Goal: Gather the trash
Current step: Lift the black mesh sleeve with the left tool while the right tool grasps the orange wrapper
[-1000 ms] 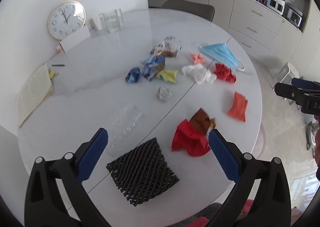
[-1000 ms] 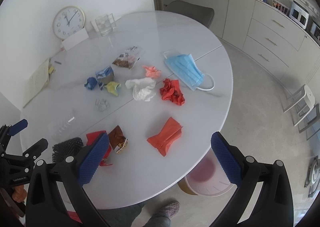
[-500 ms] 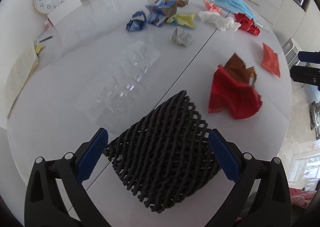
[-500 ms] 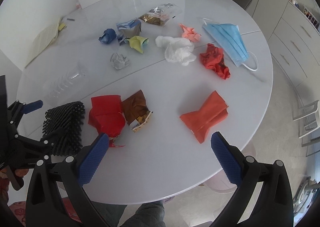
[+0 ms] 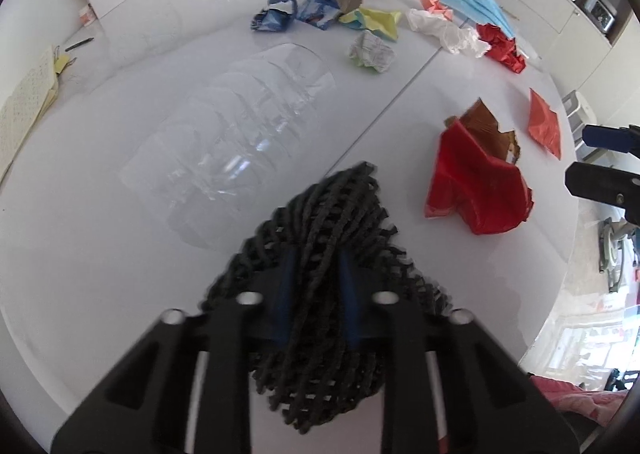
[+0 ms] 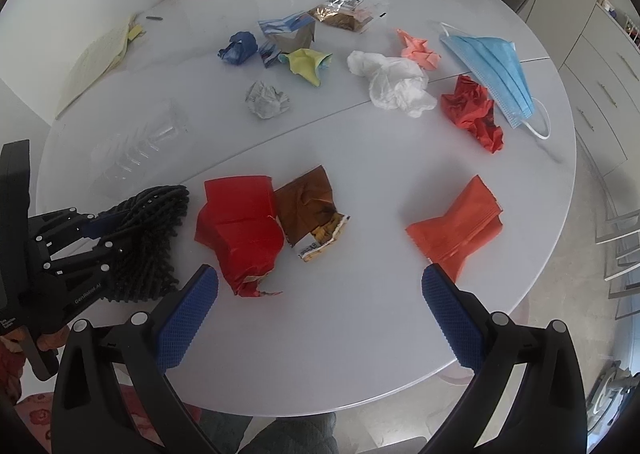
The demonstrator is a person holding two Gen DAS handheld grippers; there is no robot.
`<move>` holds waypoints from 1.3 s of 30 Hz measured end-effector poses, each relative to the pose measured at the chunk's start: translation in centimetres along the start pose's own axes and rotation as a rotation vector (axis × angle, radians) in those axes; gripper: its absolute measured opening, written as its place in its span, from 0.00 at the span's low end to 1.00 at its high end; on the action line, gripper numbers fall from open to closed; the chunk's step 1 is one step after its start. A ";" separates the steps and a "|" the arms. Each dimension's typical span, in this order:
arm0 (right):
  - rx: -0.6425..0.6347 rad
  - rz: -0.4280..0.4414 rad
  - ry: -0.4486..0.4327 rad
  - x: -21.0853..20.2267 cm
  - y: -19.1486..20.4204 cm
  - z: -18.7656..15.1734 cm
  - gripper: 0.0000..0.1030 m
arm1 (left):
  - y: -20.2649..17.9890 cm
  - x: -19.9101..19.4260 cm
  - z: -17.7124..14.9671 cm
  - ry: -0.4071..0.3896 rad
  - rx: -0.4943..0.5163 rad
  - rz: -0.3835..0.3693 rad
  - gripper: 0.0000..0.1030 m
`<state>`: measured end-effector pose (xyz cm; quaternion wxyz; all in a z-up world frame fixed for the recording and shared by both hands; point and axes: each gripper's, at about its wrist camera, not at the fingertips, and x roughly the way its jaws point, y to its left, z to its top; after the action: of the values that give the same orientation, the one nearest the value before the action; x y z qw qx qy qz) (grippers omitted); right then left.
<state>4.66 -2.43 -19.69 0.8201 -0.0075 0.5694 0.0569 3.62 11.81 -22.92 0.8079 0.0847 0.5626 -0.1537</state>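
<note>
Tongs on the left [image 5: 316, 294] have just been closing and are now clamped on black foam netting [image 5: 332, 221], bunching it up betw. the blue pads at the near-left edge of the round white surface [image 6: 360, 314]. Right tongs [image 6: 320, 310] stand wide apart, nothing betw. them, hovering over bare surface just in front of a crumpled red wrapper [image 6: 240, 230] w/ a brown snack wrapper [image 6: 312, 209] touching its right side. Orange packet [image 6: 460, 225] lies near the right pad. Clear plastic bottle [image 5: 240, 133] lies on its side just beyond the netting. Further back: white tissue [image 6: 396, 81], red crumpled foil [image 6: 472, 109], blue face mask [image 6: 492, 65], other small scraps.
</note>
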 end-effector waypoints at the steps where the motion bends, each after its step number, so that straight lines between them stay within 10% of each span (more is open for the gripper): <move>1: 0.002 0.002 -0.001 0.0 0.0 0.0 0.98 | 0.4 -0.1 0.0 -0.001 -0.003 -0.013 0.13; 24: 0.032 0.025 -0.026 -1.3 -0.9 0.3 0.98 | 1.5 -6.7 1.1 -0.079 -0.041 -0.124 0.12; 39: -0.172 0.140 -0.032 0.3 10.7 7.2 0.98 | 10.1 -11.9 2.1 -0.169 -0.172 0.045 0.12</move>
<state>10.37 8.73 -16.87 0.8195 -0.0371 0.5483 0.1628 5.16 22.48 -11.46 0.8598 0.0142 0.5018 -0.0933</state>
